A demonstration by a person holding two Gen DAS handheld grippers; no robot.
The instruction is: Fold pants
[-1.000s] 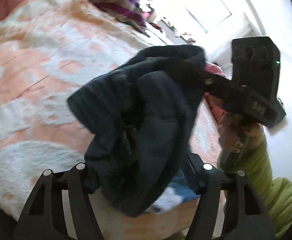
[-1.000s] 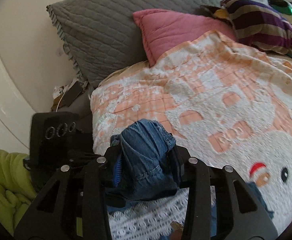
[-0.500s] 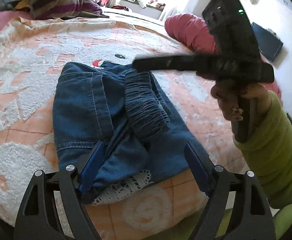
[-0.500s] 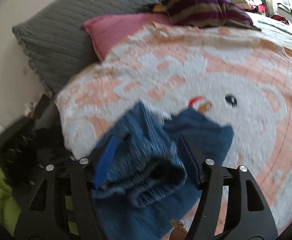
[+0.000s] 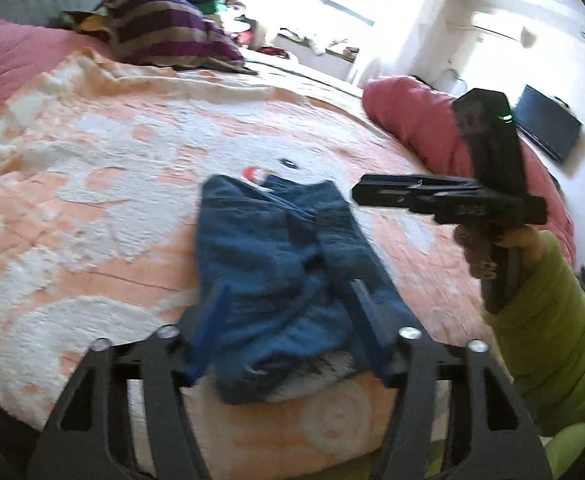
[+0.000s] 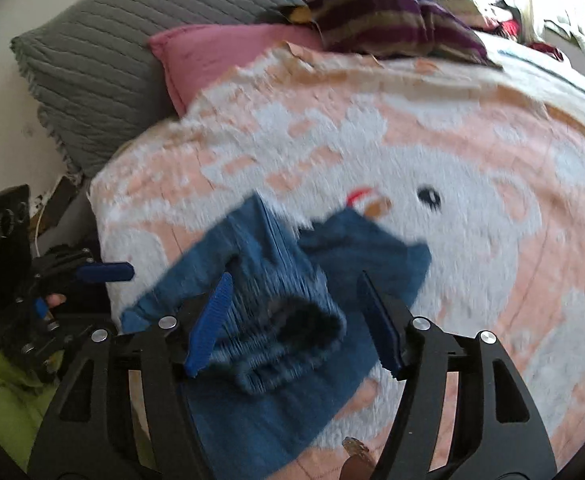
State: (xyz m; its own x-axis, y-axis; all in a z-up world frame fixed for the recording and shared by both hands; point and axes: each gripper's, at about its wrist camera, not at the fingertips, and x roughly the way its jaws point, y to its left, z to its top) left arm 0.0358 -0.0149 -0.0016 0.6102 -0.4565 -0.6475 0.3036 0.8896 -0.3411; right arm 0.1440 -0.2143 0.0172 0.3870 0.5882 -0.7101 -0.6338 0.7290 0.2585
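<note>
The blue denim pants (image 5: 276, 248) lie crumpled on the orange-and-white blanket (image 5: 92, 200), with the gathered waistband (image 6: 288, 320) bunched nearest the right wrist camera. My left gripper (image 5: 288, 292) hovers over the near end of the pants. Its jaws are closing, the cloth lies below and between them, and the pads do not press on it. My right gripper (image 6: 295, 280) stands open above the waistband bunch and grips nothing. Seen from the left wrist, the right gripper (image 5: 358, 192) is to the right of the pants, held by a hand in a green sleeve (image 5: 544, 320).
A grey quilted pillow (image 6: 92, 60) and a pink pillow (image 6: 220, 52) sit at the head of the bed. A purple-striped cushion (image 5: 164, 36) lies behind, and a pink bolster (image 5: 412, 120) at the far right. A bright window is beyond the bed.
A second ago both grippers held the pants bunched in the air. The pants now lie on the blanket, and both grippers have let go and drawn back.
</note>
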